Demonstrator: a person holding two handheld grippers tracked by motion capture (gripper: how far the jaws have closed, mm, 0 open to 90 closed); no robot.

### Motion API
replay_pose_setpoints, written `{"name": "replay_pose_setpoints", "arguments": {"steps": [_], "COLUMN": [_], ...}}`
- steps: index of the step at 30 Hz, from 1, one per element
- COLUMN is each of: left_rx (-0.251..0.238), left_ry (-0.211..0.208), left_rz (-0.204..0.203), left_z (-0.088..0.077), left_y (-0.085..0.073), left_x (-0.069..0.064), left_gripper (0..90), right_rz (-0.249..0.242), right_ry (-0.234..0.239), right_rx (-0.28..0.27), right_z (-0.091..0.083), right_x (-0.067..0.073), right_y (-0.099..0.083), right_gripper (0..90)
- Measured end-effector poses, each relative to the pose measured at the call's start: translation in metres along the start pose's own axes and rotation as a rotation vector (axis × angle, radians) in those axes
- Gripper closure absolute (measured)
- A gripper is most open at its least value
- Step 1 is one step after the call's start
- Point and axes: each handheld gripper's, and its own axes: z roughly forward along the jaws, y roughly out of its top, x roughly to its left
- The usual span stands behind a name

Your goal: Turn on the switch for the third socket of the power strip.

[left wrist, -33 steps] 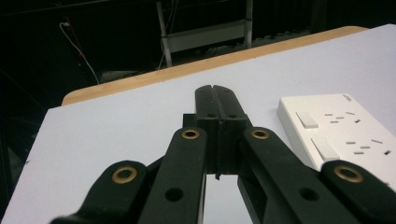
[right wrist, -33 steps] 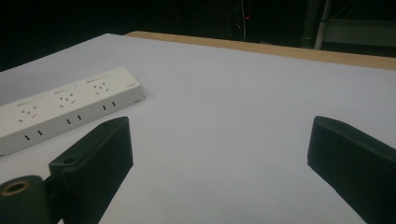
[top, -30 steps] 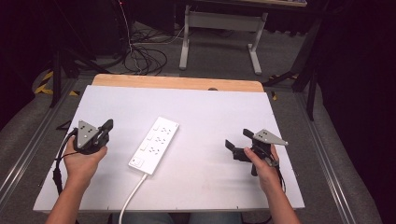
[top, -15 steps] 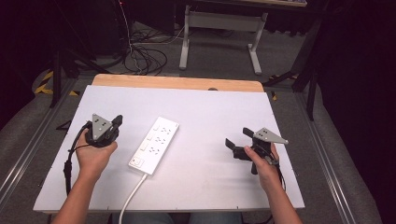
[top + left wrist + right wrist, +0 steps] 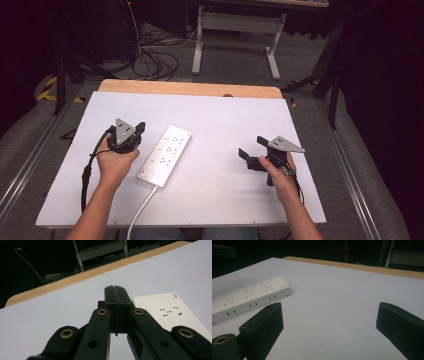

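White power strip (image 5: 165, 155) lying flat, three socket groups, left gripper (image 5: 134, 131) closed empty, right gripper (image 5: 252, 150) open.

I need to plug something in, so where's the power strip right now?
In the high view, the white power strip lies diagonally left of centre on the white table, just right of the left gripper.

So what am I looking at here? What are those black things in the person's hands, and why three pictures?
A person sits at a white table holding a hand-operated gripper in each hand. The high view looks down from above. The left gripper has its jaws shut on nothing; the right gripper is open and also empty. The other two pictures come from small cameras riding on each gripper, looking along its black jaws. Between the hands lies a white power strip with its cord trailing toward the person.
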Motion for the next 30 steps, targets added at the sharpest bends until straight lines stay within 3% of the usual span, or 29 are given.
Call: {"name": "replay_pose_setpoints", "arguments": {"steps": [15,23,30], "left_rx": [0.03,0.07,0.101], "left_ry": [-0.026,-0.047,-0.074], "left_rz": [0.0,0.04,0.051], "left_z": [0.012,0.024,0.035], "left_y": [0.0,0.001,0.003], "left_x": [-0.006,-0.014,-0.022], "left_gripper": [89.9,89.9,89.9], "right_rz": [0.0,0.002,0.01], "right_ry": [-0.003,-0.003,-0.005], "right_rx": [0.0,-0.001,-0.002], "right_z": [-0.001,0.0,0.0], "right_x": [0.0,-0.001,-0.003], "right_y": [0.0,0.001,0.001], "right_gripper": [7.8,7.8,7.8]}}
